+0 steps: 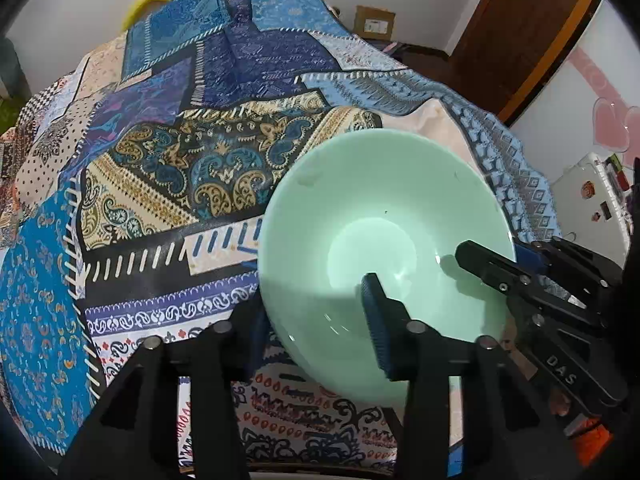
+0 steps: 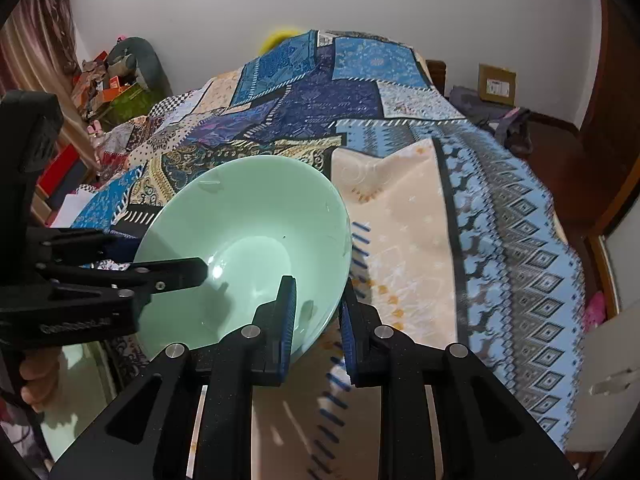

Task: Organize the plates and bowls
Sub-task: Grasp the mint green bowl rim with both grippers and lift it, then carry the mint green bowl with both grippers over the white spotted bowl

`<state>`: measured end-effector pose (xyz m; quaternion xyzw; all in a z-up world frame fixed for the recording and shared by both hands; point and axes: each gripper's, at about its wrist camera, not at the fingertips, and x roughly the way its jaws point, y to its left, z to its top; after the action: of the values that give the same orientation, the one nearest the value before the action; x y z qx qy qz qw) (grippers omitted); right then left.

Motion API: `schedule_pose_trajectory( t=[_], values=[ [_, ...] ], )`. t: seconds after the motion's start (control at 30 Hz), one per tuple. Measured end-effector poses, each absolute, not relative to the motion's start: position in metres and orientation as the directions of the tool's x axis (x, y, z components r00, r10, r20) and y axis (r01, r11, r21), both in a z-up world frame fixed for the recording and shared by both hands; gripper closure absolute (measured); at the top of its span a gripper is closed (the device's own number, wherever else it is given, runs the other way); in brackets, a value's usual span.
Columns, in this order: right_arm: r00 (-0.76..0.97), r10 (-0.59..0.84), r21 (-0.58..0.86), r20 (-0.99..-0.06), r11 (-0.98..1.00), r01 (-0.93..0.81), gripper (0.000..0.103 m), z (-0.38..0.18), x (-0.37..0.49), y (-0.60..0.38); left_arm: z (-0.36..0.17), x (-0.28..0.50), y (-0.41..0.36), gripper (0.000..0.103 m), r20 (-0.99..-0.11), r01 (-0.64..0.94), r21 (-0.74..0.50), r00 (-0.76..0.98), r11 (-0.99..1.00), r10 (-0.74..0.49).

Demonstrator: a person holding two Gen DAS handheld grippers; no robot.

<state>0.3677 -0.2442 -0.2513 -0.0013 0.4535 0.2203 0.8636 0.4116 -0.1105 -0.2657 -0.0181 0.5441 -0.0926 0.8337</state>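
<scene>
My left tool (image 1: pixel 320 320) and right tool (image 2: pixel 316 320) each clamp the green bowl's (image 2: pixel 248 220) rim, seemingly above the bed (image 2: pixel 400 220).

Open patchwork bedspread (image 1: pixel 168 152) is seen left of and beyond the mint-green bowl (image 1: pixel 380 208). The bowl's near rim is occupied by the left gripper (image 1: pixel 316 320) and its right rim by the right gripper (image 2: pixel 320 320).
</scene>
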Motion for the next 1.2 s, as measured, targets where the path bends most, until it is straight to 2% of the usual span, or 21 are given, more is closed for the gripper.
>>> schedule_pose_trajectory(
  t=[0.1,0.27,0.57,1.2],
  values=[
    [0.489,0.356,0.182,-0.796,0.912,-0.368,0.076,-0.256,0.369,-0.238,-0.267,0.411,-0.112,0.071,-0.902,0.124,-0.117,0.403,0.985,-0.158],
    [0.51,0.346,0.187,-0.788,0.923,-0.338,0.078,-0.256,0.366,-0.237,-0.267,0.408,-0.113,0.073,-0.897,0.126,-0.087,0.422,0.988,-0.133],
    [0.518,0.357,0.205,-0.778,0.922,-0.327,0.079,-0.241,0.347,-0.233,-0.253,0.389,-0.105,0.074,-0.889,0.104,-0.105,0.436,0.989,-0.14],
    [0.585,0.418,0.207,-0.695,0.895,-0.394,0.079,-0.173,0.273,-0.214,-0.167,0.291,-0.078,0.074,-0.831,0.073,-0.108,0.541,0.991,-0.13]
  ],
)
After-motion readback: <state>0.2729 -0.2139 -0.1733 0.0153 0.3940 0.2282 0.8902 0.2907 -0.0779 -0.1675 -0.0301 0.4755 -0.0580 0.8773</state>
